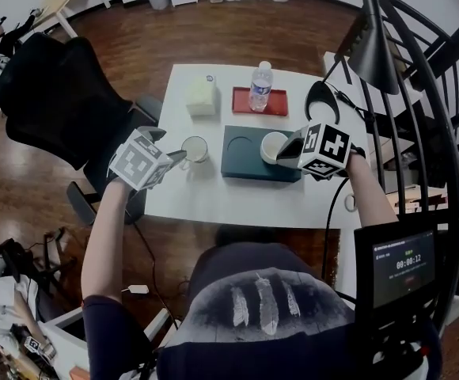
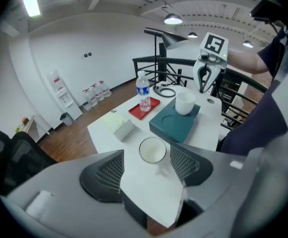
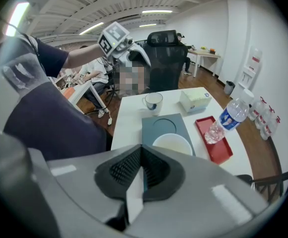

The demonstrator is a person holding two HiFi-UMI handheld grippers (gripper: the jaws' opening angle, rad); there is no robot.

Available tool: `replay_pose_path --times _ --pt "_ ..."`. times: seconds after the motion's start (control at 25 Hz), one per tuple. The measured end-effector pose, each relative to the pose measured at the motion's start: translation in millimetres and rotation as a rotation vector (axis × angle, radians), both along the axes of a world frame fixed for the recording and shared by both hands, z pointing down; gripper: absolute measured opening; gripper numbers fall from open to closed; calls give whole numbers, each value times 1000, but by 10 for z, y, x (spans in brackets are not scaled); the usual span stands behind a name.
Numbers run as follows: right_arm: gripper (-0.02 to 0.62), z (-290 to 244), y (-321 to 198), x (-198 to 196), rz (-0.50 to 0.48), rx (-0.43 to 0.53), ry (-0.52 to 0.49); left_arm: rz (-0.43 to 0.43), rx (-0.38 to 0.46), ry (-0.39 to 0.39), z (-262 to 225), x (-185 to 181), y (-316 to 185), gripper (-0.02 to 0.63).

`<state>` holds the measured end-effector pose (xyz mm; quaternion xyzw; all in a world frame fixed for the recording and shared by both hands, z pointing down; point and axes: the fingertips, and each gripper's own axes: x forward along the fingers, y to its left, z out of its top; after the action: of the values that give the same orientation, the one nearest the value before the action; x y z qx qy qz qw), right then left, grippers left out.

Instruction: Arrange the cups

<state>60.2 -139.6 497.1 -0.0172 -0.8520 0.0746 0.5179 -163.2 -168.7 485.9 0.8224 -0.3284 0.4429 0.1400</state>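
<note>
Looking down over the person's shoulder, the thing to watch is the left claw (image 1: pixel 177 159) and the mug (image 1: pixel 195 148) on the white desk (image 1: pixel 214 196). That claw stands spread wide. From its own camera, the mug (image 2: pixel 152 149) sits straight ahead in the gap between the two jaws, upright and mouth up. Its handle is turned back toward the claw and a little to the right. As far as I can judge, neither pad presses on it, though the right pad is just beside the rim.

The mug stands on bare desk just left of the teal tray (image 1: pixel 245 169), off the tray altogether. The tray's empty round recess (image 1: pixel 243 143) is on the half nearer the mug, so the carry would run rightward as the head view shows it.

The other recess already bears the white cup (image 1: pixel 274 144). The right claw (image 1: pixel 283 155) hangs just beside that cup with its jaws pressed together on nothing. In its own view the white cup (image 3: pixel 173 144) lies just past its tips.

The left hand is plainly the nearer to the mug. To my eye the next move is to close on it across the body, keeping clear of the handle.
</note>
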Motion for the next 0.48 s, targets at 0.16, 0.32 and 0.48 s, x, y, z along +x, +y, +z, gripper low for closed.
replay_pose_path --times 0.16,0.32,0.48 --pt "3 36 14 -29 -11 -1 2 -42 -119 -57 463 -280 188 311" --pt "3 34 24 -54 -15 -1 7 -21 -209 -64 813 -186 321 319" --pt "3 13 31 -99 -18 -1 11 -24 -228 -59 1011 -25 240 319"
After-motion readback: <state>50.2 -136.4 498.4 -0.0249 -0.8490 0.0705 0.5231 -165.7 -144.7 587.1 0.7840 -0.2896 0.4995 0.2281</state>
